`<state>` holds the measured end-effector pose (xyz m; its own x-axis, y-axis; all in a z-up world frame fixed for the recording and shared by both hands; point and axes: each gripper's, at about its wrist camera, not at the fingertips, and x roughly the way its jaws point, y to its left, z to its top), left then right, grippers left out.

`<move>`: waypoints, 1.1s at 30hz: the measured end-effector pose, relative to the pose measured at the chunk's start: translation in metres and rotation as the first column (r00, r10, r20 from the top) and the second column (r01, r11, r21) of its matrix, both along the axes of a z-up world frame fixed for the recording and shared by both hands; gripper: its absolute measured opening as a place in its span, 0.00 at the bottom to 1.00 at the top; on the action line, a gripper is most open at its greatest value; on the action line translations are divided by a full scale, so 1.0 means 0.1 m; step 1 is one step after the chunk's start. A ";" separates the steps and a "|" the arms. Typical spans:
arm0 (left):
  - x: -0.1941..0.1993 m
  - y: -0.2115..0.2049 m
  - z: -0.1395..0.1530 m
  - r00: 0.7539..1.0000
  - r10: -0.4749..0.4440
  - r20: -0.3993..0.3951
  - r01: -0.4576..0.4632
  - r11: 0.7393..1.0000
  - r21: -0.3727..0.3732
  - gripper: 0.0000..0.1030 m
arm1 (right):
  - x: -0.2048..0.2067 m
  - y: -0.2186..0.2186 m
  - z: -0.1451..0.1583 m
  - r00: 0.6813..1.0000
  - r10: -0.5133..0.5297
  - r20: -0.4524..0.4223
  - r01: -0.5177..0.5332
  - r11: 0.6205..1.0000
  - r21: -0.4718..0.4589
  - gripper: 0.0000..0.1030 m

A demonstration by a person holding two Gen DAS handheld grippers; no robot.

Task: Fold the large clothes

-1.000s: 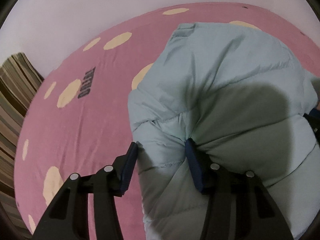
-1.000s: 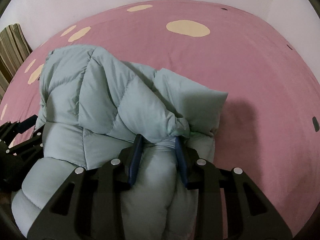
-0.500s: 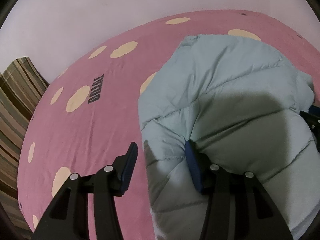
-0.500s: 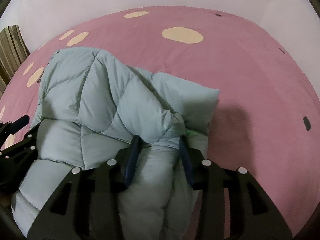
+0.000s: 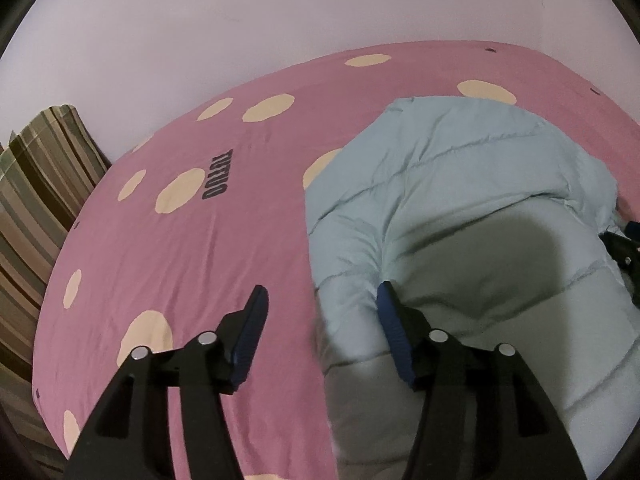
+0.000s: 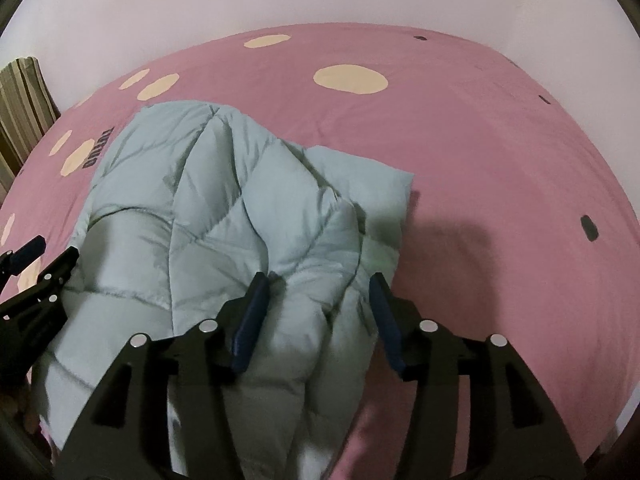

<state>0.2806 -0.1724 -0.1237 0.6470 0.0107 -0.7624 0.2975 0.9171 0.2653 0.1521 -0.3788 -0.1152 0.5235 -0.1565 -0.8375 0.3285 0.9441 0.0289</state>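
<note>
Jacket (image 5: pixel 472 216), a pale blue quilted one, lies bunched on the pink spotted bed (image 5: pixel 168 264), and its place against each gripper decides the next fold.

In the left wrist view, the left gripper (image 5: pixel 320 320) has its jaws opening. The jacket's left edge sits between them, close against the right pad, while the left pad hangs over bare bed; neither pad presses the fabric. From there the jacket spreads toward the upper right of the frame, its long axis running from lower centre to upper right, where its far end nearly reaches the bed's back edge. The tip of the other gripper shows at the right edge.

In the right wrist view, the right gripper (image 6: pixel 316 312) also has its jaws opening. A thick fold of the jacket (image 6: pixel 224 216) rises between the pads, but a gap shows on both sides, so nothing is gripped. Outward, the jacket runs to the upper left of the frame, with a flat corner jutting toward the centre right. The left gripper (image 6: pixel 40 268) sits at the left edge, beside the jacket's other side.

Both grippers sit at the near end, 1 on each side, about equally close. A striped cloth (image 5: pixel 36 208) lies at the far left.
</note>
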 end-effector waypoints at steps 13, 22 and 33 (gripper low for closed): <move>-0.26 0.18 0.12 1.000 0.004 -0.016 -0.004 0.998 -0.055 0.65 | -0.26 0.06 0.01 1.000 -0.004 0.007 0.004 0.999 0.033 0.60; -0.24 0.15 -0.07 0.999 0.003 -0.037 -0.005 0.999 -0.049 0.68 | -0.20 0.03 -0.18 1.000 -0.003 -0.009 0.004 0.995 0.099 0.68; -0.19 0.10 -0.22 0.998 0.010 -0.060 -0.014 0.997 -0.070 0.67 | -0.03 -0.01 -0.42 0.999 0.046 -0.019 -0.040 0.976 0.216 0.48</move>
